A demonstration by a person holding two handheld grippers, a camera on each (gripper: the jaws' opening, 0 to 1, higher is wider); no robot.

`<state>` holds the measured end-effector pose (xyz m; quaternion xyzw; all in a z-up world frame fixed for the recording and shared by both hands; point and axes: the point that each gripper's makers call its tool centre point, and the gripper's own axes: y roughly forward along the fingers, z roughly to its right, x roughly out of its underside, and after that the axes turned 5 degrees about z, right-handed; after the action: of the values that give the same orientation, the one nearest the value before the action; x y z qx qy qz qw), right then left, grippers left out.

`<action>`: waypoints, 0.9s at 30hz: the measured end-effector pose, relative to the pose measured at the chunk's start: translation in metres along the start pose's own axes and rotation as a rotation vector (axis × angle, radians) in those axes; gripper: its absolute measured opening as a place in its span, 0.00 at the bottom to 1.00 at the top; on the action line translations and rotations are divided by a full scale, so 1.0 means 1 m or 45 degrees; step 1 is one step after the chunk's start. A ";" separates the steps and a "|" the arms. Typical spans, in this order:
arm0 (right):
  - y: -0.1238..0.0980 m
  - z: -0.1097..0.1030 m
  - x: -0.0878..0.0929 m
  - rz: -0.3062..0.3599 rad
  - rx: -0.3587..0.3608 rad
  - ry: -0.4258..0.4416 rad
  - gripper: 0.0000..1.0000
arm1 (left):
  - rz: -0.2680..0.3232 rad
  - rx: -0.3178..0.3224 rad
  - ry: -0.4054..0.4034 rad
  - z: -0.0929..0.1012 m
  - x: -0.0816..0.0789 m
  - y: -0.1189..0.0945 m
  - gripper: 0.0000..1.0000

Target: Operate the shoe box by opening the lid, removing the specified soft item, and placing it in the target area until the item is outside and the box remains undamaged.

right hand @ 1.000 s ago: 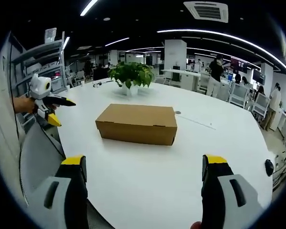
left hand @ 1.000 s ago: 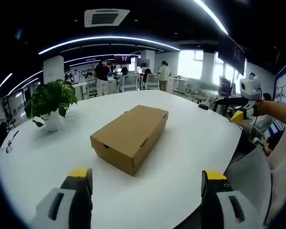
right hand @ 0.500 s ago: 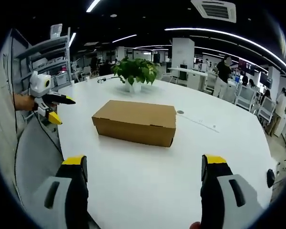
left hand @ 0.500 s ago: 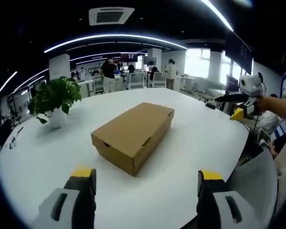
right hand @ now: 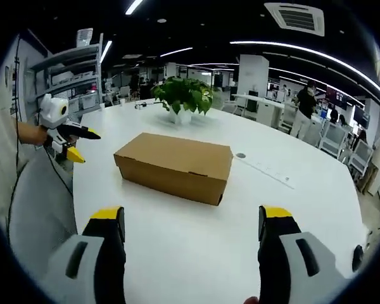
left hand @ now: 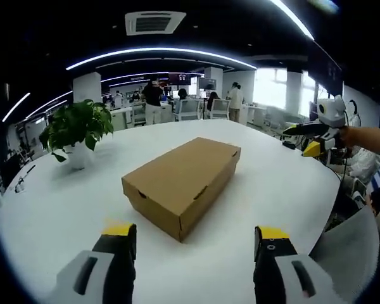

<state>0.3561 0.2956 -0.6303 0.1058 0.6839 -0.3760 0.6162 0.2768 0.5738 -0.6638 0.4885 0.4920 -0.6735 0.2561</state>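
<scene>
1. Your left hand-held gripper (left hand: 193, 237) has its jaws spread wide and holds nothing; both yellow-tipped jaws hang over the white counter (left hand: 57, 202), short of the shoe box (left hand: 182, 178)
2. Your right hand-held gripper (right hand: 193, 218) is just as wide apart and touches nothing, its jaws above the counter (right hand: 177, 234) with the shoe box (right hand: 174, 166) ahead between them
3. In the right gripper view your left hand-held gripper (right hand: 69, 140) shows at the left edge, off the counter's rim, with your hand (right hand: 30, 133) behind it; in the left gripper view your right hand-held gripper (left hand: 313, 136) shows at the right, also clear of the box
4. The shoe box lies flat near the middle of the counter, lid shut, brown cardboard, with bare counter all round it
5. Beyond the box a potted plant (left hand: 79, 130) stands on the counter, well apart from the box; the same plant (right hand: 183, 98) sits behind the box in the right gripper view
6. Far behind, people (left hand: 153, 101) stand among desks and chairs under strip lights
7. Against half a second ago, the box looms a little larger in both views and the jaws sit slightly closer together in frame; the box itself lies as it did, lid closed
</scene>
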 end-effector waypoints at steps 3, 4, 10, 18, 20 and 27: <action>0.006 0.004 -0.001 0.006 -0.019 -0.018 0.78 | 0.002 -0.025 -0.037 -0.002 0.001 0.004 0.76; 0.010 0.008 0.000 0.008 -0.022 -0.022 0.76 | 0.000 -0.031 -0.043 -0.002 0.001 0.007 0.75; 0.027 0.019 0.003 0.000 -0.054 -0.016 0.68 | -0.029 -0.039 -0.033 0.000 0.007 0.018 0.69; 0.056 0.026 0.009 -0.046 -0.132 -0.094 0.64 | -0.040 -0.088 -0.022 -0.009 0.007 0.036 0.65; 0.063 0.027 0.011 -0.057 -0.145 -0.116 0.63 | -0.036 -0.103 -0.026 -0.011 0.006 0.039 0.65; 0.085 0.031 0.016 -0.089 -0.187 -0.163 0.58 | -0.045 -0.147 -0.031 -0.018 0.007 0.054 0.62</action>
<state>0.4276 0.3297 -0.6766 0.0120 0.6722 -0.3521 0.6512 0.3254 0.5706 -0.6933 0.4559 0.5353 -0.6544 0.2780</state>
